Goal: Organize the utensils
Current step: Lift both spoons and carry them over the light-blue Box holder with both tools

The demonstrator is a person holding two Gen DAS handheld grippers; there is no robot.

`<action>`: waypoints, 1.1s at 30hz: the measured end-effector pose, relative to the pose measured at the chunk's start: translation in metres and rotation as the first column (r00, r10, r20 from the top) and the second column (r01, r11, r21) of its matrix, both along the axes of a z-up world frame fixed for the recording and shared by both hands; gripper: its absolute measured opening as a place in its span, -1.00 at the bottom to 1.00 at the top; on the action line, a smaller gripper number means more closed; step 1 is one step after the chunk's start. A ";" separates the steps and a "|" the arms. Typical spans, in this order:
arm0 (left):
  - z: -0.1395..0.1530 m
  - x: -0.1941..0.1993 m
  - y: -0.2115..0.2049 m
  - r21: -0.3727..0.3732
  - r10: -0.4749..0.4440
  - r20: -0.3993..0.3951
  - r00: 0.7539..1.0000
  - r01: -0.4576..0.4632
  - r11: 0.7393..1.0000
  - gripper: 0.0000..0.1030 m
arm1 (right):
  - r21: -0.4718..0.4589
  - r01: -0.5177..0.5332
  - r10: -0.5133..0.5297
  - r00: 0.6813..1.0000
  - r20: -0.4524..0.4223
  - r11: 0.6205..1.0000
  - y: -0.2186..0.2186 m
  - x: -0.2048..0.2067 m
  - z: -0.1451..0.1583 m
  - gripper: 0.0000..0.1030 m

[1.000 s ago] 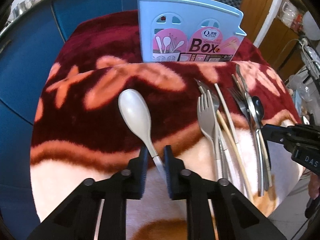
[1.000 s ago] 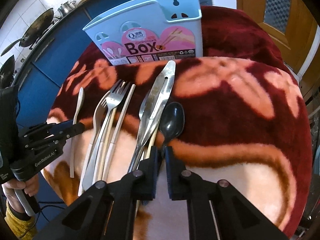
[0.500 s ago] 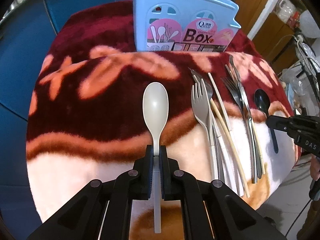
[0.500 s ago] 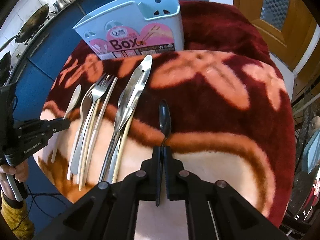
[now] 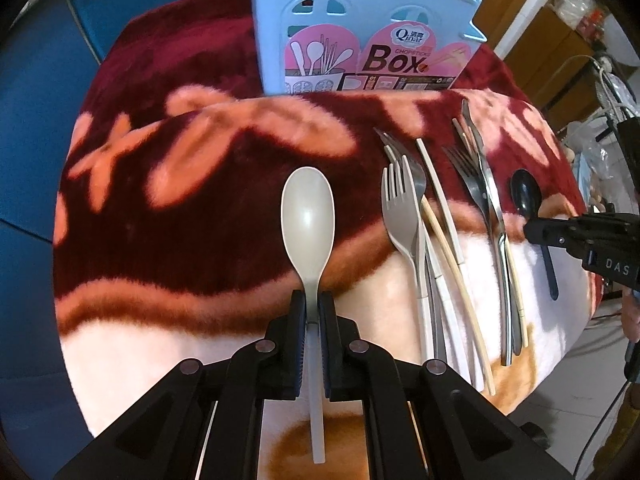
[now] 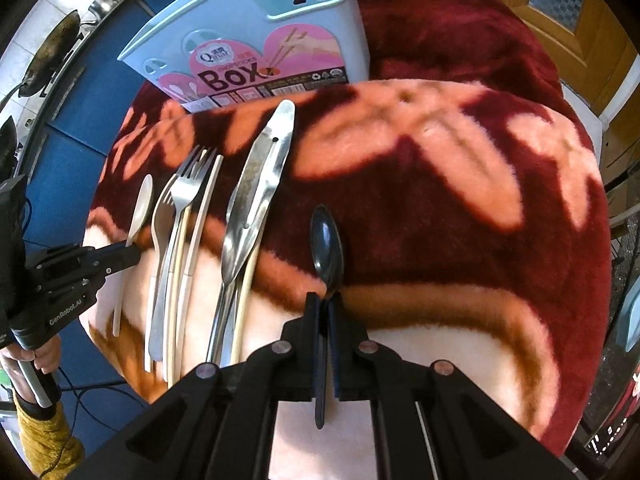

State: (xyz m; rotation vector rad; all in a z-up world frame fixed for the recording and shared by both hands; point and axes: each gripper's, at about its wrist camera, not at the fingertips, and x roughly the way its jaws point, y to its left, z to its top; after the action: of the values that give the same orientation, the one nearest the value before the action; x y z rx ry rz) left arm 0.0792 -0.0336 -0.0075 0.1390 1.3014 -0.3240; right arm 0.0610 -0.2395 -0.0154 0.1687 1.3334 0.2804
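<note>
My left gripper is shut on the handle of a beige plastic spoon, bowl pointing away, held just over the blanket. My right gripper is shut on the handle of a black spoon, also just over the blanket. A light blue utensil box with a pink "Box" label stands at the far edge; it also shows in the right wrist view. Between the grippers lie forks, chopsticks and steel tongs.
A dark red blanket with peach flowers covers the round table. Blue cabinets stand behind on the left, a wooden door on the right. The right gripper shows at the right edge of the left wrist view.
Both grippers have closed on their spoons and lifted them slightly; the beige spoon has swung straight and the black spoon has moved right, away from the tongs.
</note>
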 end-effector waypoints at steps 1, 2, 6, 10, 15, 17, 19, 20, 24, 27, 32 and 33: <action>0.000 0.001 0.001 -0.003 -0.002 0.001 1.000 0.002 1.000 -0.88 | 0.002 0.002 -0.002 1.000 0.007 1.000 0.000 -0.001 0.000 -0.88; -0.001 0.002 0.001 -0.010 -0.001 0.002 1.000 0.001 1.000 -0.88 | 0.005 0.003 -0.003 1.000 0.012 1.000 -0.002 -0.003 0.000 -0.88; -0.001 0.005 0.003 -0.036 0.006 0.006 1.000 -0.006 0.999 -0.88 | 0.014 0.003 -0.003 0.999 0.033 1.000 -0.003 -0.006 0.000 -0.88; 0.002 0.001 0.007 -0.067 0.013 0.060 0.998 -0.009 0.998 -0.89 | 0.038 0.042 -0.046 0.992 0.115 0.998 -0.009 -0.017 0.001 -0.91; 0.020 -0.017 0.017 -0.167 0.034 0.179 0.983 -0.003 0.986 -0.89 | 0.091 0.056 -0.075 0.971 0.226 0.994 -0.012 -0.037 0.009 -0.91; 0.028 -0.022 0.019 -0.194 0.041 0.230 0.972 0.005 0.981 -0.89 | 0.119 0.062 -0.093 0.957 0.274 0.991 -0.013 -0.045 0.016 -0.91; 0.037 -0.029 0.018 -0.201 0.044 0.296 0.954 0.017 0.979 -0.90 | 0.126 0.064 -0.104 0.933 0.345 0.990 -0.013 -0.054 0.028 -0.91; 0.040 -0.031 0.015 -0.205 0.046 0.319 0.947 0.021 0.979 -0.90 | 0.125 0.063 -0.106 0.924 0.368 0.990 -0.013 -0.056 0.031 -0.91; 0.056 -0.035 0.014 -0.261 0.074 0.389 0.918 0.033 0.965 -0.90 | 0.134 0.057 -0.115 0.874 0.471 0.989 -0.015 -0.069 0.046 -0.91; 0.067 -0.033 0.013 -0.307 0.102 0.439 0.893 0.043 0.951 -0.90 | 0.143 0.070 -0.137 0.829 0.542 0.987 -0.009 -0.068 0.058 -0.91; 0.089 -0.030 0.016 -0.375 0.145 0.528 0.837 0.077 0.924 -0.90 | 0.155 0.089 -0.167 0.764 0.623 0.984 -0.012 -0.063 0.072 -0.91; 0.095 -0.028 0.016 -0.384 0.155 0.549 0.822 0.083 0.920 -0.90 | 0.159 0.092 -0.173 0.757 0.631 0.983 -0.013 -0.061 0.074 -0.91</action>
State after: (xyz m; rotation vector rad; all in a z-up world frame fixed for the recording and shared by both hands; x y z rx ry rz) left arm 0.0513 -0.0176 0.0877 -0.1287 0.6170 -0.4641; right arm 0.0001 -0.2526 0.0589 0.2413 0.6092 0.2642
